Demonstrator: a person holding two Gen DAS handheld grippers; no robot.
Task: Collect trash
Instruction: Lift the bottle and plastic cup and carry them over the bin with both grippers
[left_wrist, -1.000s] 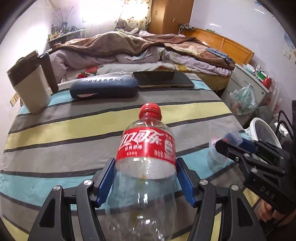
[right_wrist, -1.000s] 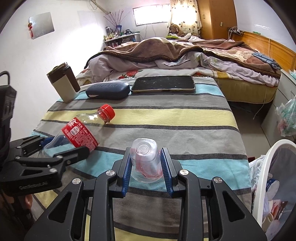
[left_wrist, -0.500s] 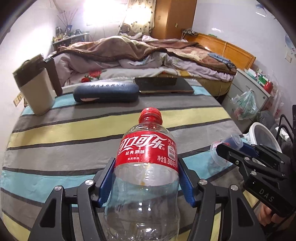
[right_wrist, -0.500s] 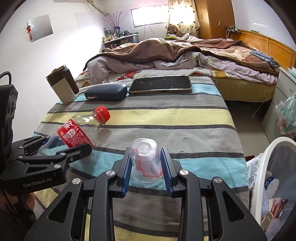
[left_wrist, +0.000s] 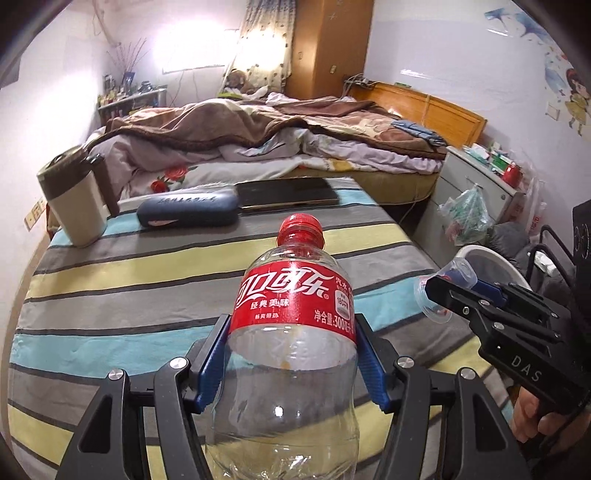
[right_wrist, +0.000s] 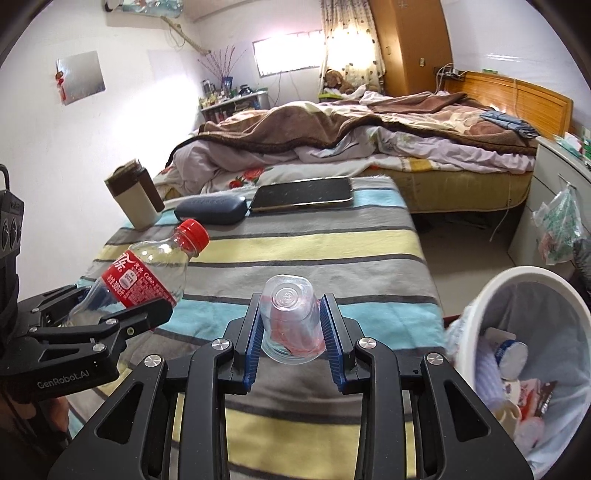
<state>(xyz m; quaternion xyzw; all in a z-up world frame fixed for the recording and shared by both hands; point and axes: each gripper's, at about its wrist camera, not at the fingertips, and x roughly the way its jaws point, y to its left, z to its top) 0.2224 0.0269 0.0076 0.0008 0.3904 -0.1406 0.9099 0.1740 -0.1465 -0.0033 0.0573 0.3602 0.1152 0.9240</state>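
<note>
Red-capped bottle (left_wrist: 295, 332), cap pointing forward, left tool (left_wrist: 291, 362)

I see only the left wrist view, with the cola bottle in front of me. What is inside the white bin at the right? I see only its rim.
Observer: The white bin has a liner and already holds trash, including a small blue-and-white container.
Operator: Does the right gripper hold the cup firmly?
Observer: Yes, the right gripper clamps the clear plastic cup on both sides, its base facing forward.
Operator: Is the cup over the bin?
Observer: No, it is above the striped table; the bin is to its right.
</note>
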